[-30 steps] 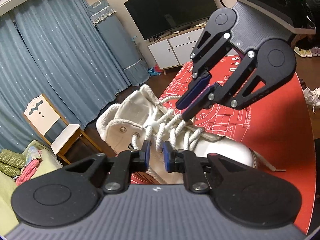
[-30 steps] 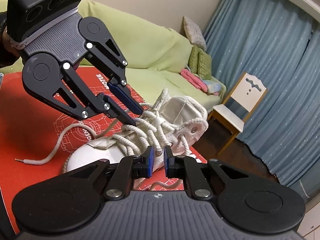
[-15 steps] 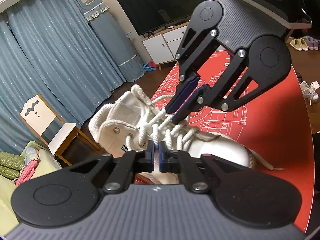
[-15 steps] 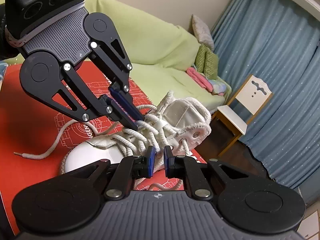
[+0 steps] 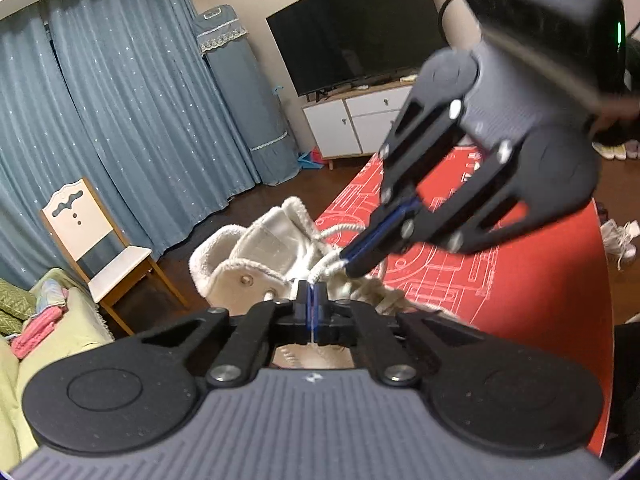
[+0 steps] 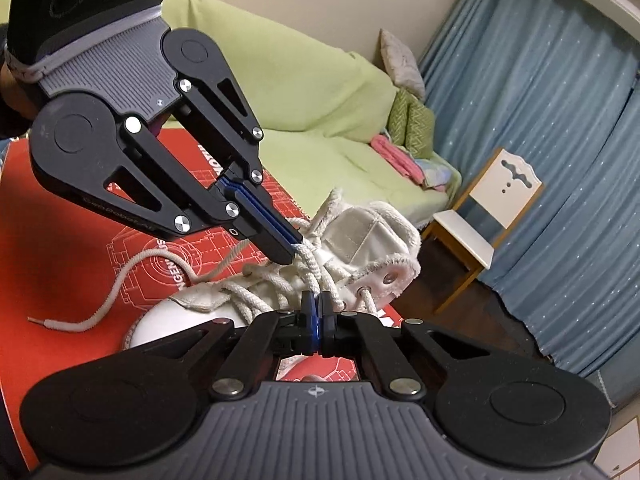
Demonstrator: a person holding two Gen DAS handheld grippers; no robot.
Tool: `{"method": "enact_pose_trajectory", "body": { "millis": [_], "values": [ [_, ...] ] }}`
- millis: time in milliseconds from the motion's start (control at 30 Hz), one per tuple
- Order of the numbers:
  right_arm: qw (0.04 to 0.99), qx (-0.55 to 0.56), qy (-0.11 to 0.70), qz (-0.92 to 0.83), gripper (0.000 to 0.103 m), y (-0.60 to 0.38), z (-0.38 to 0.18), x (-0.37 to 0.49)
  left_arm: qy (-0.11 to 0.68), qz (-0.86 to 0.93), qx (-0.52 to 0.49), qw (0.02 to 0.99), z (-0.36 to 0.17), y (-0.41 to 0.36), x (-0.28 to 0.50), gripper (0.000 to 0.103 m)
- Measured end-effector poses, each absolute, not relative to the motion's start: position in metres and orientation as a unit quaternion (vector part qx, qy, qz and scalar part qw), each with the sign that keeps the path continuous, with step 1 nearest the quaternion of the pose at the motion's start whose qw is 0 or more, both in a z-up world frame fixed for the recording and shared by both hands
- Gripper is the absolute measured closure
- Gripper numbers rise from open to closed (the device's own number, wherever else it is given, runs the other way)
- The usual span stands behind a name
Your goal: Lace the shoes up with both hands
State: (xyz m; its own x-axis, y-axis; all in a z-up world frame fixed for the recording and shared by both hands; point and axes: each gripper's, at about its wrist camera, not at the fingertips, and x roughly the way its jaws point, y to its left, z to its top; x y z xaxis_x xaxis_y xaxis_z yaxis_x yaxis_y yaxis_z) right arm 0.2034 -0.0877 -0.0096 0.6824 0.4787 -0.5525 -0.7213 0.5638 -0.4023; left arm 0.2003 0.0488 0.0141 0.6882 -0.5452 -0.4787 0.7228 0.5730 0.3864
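1. The white high-top shoe (image 6: 372, 248) lies on the red mat (image 6: 44, 272) at the centre of both wrist views, with its collar toward the blue curtains (image 5: 132, 120).
2. The left claw (image 5: 311, 300) is pressed together at the lower centre of the left wrist view. A thin strand of white shoelace (image 5: 332, 266) sits pinched between its blue pads, just above the eyelets.
3. The right claw (image 6: 319, 312) is pressed together at the lower centre of the right wrist view, pinching a strand of the same lacing over the tongue.
4. Each claw also shows in the other view: the right claw (image 5: 352, 264) reaches in from the upper right, and the left claw (image 6: 290, 254) from the upper left. Both tips meet the lacing near each other.
5. One loose lace end (image 6: 40, 322) trails across the mat at the left of the right wrist view.
6. A wooden chair (image 6: 484, 216) stands beside the green sofa (image 6: 304, 104); a television (image 5: 356, 32) hangs above a white cabinet (image 5: 352, 124).
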Motion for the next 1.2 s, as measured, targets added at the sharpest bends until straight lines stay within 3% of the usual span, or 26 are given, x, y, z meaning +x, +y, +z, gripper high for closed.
{"method": "enact_pose_trajectory", "body": {
  "millis": [367,567,1000,1067,1133,1200],
  "values": [
    [0.855,-0.319,0.187,0.364,0.102,-0.093,0.003,0.196,0.158,-0.377,0.284,0.867,0.014,0.051,0.191,0.103],
    [0.862,-0.303,0.182,0.362,0.096,-0.108,0.009,0.195,0.147,-0.348,0.306,0.874,0.014,0.063,0.193,0.098],
    [0.862,-0.331,0.180,0.339,0.095,-0.102,-0.001,0.213,0.144,-0.352,0.340,0.860,0.004,0.044,0.210,0.091],
    [0.861,-0.335,0.179,0.338,0.095,-0.100,-0.003,0.215,0.150,-0.352,0.333,0.862,0.005,0.045,0.212,0.093],
    [0.857,-0.346,0.176,0.338,0.095,-0.097,-0.006,0.216,0.156,-0.352,0.323,0.865,0.006,0.045,0.213,0.103],
    [0.854,-0.359,0.171,0.336,0.095,-0.094,-0.009,0.215,0.151,-0.347,0.323,0.868,0.006,0.044,0.211,0.103]
  ]
}}
